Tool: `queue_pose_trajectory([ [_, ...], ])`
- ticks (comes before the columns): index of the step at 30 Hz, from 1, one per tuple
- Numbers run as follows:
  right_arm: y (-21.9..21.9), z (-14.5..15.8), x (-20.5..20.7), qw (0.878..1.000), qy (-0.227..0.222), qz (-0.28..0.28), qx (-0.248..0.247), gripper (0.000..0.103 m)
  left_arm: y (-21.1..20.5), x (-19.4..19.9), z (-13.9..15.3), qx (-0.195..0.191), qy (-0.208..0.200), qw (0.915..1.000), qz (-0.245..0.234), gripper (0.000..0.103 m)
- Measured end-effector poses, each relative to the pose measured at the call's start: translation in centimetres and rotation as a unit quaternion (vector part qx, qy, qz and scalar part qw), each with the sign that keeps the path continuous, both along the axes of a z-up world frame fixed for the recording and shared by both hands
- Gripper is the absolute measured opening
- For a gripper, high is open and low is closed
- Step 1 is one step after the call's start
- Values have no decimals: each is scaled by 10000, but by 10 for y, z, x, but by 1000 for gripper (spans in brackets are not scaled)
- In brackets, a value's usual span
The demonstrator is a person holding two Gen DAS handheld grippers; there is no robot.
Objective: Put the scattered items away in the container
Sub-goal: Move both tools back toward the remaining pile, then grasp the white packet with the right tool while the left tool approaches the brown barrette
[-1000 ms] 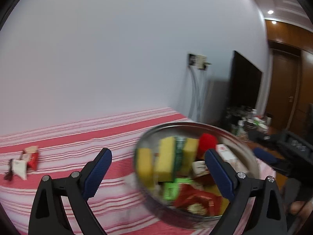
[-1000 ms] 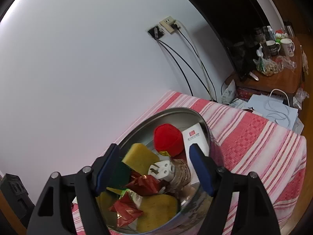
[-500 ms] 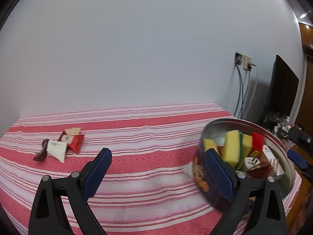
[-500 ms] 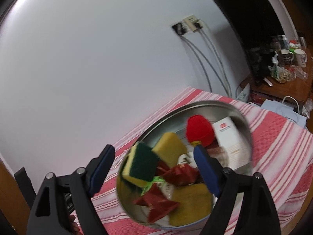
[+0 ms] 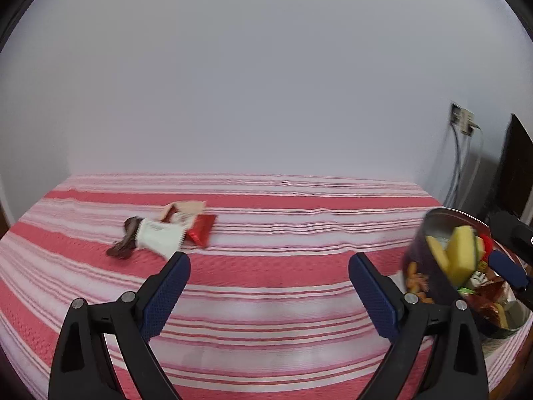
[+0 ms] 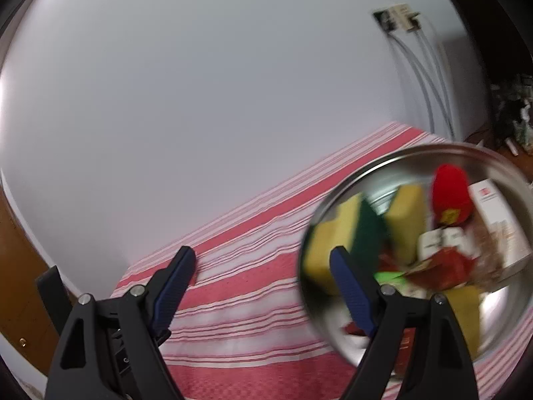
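Lying at far left on the red-and-white striped cloth [image 5: 266,266]: a small heap of scattered items, namely a dark brown wrapper [image 5: 125,243], a white sachet [image 5: 160,236] touching it, a beige packet [image 5: 183,211] behind and a red packet [image 5: 201,230] at the heap's right end, all outside the container. Hovering nearer the camera and above bare cloth: left gripper [image 5: 269,271], jaws spread wide, nothing between the blue pads, heap just beyond the left fingertip. Sitting at the right edge of the cloth, well apart from the heap: round metal container [image 5: 429,226], already crowded with yellow sponges [image 5: 461,255], a red cap and snack packets.

Seen from the right wrist: wooden furniture at far left, then striped cloth running along the white wall. Right gripper [image 6: 263,260] released, jaws wide apart and empty, over the cloth just left of the container [image 6: 376,170]; its right finger overlaps the rim in view, contact impossible to tell through blur. Inside, left to right: green-backed yellow sponge [image 6: 336,233], second yellow sponge [image 6: 408,220], red cap [image 6: 449,193], white box [image 6: 496,213]. Wall socket [image 6: 396,16] with cables hanging above, to the right.
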State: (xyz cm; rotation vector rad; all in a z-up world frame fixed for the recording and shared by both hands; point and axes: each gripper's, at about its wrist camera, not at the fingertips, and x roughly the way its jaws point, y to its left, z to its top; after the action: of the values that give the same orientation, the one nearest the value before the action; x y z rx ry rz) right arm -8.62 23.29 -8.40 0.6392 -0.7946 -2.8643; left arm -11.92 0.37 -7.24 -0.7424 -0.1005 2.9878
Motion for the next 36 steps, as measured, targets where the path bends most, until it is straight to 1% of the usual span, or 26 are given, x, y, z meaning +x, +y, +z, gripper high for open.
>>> queue_pose_trajectory([
  [6,-34,-4,-15,9996,-17,115,272,85,-23,-1,-3,43,45,9996,287,97],
  [11,-50,0,-24,9985,85,31,548,85,-38,-3,-4,76,98,9990,432,97],
  [19,-73,6,-38,9970,126,198,738,87,-55,-6,-11,93,15,9982,598,97],
  [27,-91,2,-50,9958,63,290,863,87,-71,-7,-11,-20,39,9969,792,97],
  [30,-93,1,-60,9951,25,375,914,87,-84,-7,-10,19,36,9962,867,97],
  [33,-101,1,-69,9935,-7,583,978,87,-107,-6,-10,44,55,9950,994,97],
  [36,-115,1,-80,9894,-75,888,1144,87,-138,-7,-10,133,42,9914,1300,97],
])
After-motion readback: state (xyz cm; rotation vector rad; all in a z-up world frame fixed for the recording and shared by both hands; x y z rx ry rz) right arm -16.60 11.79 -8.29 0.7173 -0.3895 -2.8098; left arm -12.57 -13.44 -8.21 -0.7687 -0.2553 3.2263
